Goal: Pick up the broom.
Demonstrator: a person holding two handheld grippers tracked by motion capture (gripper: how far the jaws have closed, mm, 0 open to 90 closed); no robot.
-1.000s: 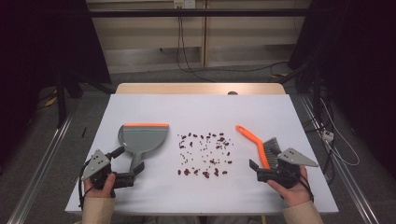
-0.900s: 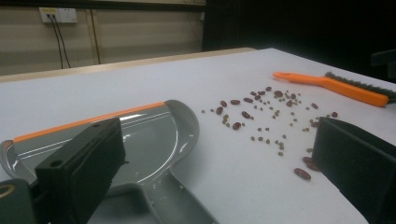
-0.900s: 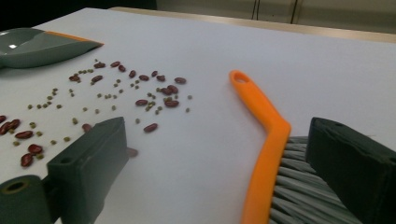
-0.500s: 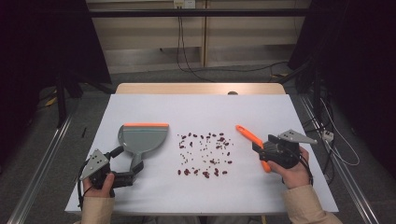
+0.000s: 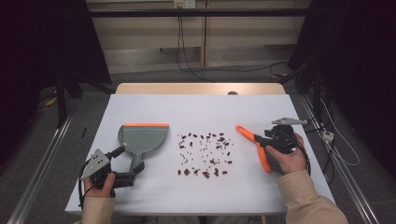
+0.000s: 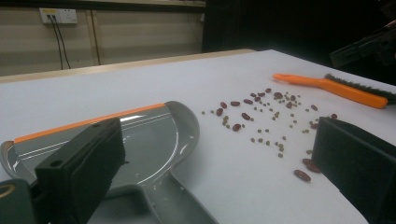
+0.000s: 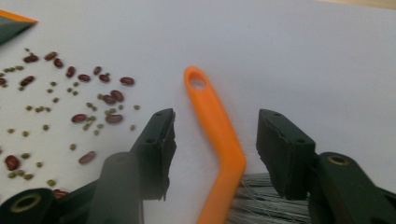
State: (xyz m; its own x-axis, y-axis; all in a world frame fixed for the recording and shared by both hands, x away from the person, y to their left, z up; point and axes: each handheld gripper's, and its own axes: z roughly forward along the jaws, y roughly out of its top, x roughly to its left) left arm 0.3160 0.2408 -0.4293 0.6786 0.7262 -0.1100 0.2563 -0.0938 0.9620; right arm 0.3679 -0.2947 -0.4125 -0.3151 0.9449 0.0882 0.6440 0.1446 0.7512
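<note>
Seen from the high view: white table (image 5: 196, 112) filling the middle of the frame, wooden edge along its far side, dark floor with cables behind.

Lower left of the frame: left gripper (image 5: 125, 164) in a hand, jaws spread wide, one to each side of the handle of the grey dustpan (image 5: 142, 139). In the left gripper view, handle running up between the two black pads, neither pad seen pressing it. Orange lip of the pan along its far edge, toward the top of the high view.

Centre of the frame: scattered beans (image 5: 205, 154), dark red ones mixed with smaller green ones, lying loose between dustpan and brush, apart from both. Nothing lying across them.

Right of the frame: right gripper (image 5: 261, 140) held in a hand, over the orange brush (image 5: 252, 144). In the right gripper view, jaws wide apart with the bent orange handle (image 7: 219, 135) passing between them, a strip of white table visible on each side, so not clamped. Handle's hole end pointing toward the upper centre of that view; pale bristles (image 7: 261, 205) at the bottom edge. Beans (image 7: 70, 98) spread across the left of that view, a corner of the dustpan (image 7: 11, 23) at upper left.
</note>
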